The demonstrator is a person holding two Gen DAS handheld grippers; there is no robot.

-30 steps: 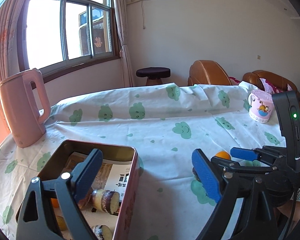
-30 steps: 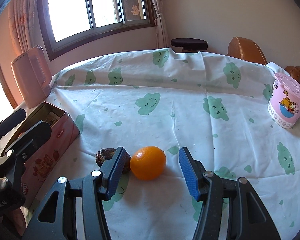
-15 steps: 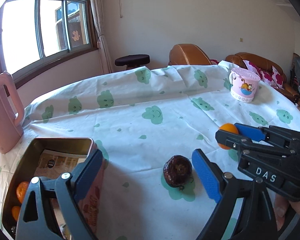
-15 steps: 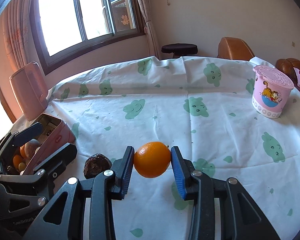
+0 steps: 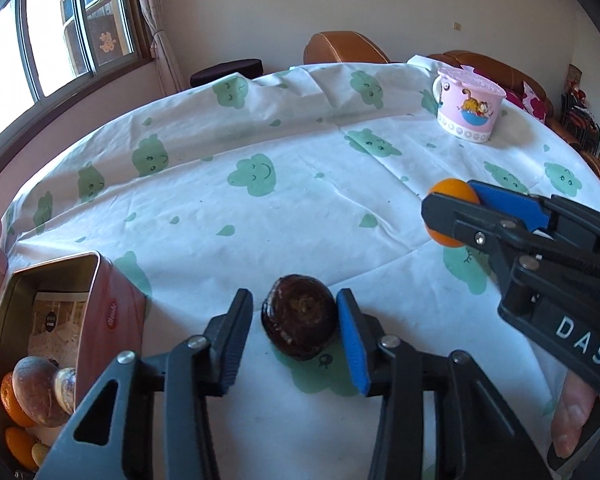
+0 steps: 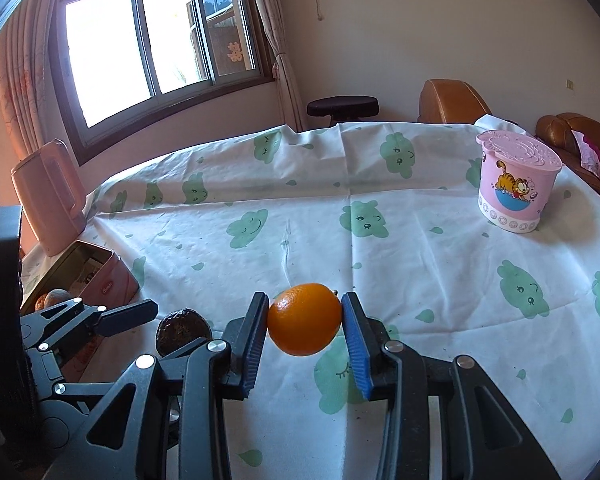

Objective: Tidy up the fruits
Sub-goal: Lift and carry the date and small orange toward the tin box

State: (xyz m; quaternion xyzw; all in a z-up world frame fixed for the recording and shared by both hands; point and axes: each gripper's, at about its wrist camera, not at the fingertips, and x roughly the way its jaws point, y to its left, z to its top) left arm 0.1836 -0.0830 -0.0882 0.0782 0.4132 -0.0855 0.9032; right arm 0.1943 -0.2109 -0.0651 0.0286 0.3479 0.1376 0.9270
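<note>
Bright daylight pours through the window (image 6: 156, 40), which is blown out white. Both views are sharp. Fisheye bends the edges, with dark corners.

White tablecloth with green cloud faces (image 6: 420, 248) covers the table. Pink lidded plastic cup with a cartoon cat (image 6: 516, 182) stands upright at far right; a pink plastic jug with handle (image 6: 50, 196) stands at far left. Behind the table: dark round stool (image 6: 342, 106), brown leather chairs (image 6: 450, 102), sliding window (image 6: 156, 36) with pale curtain (image 6: 276, 40).
</note>
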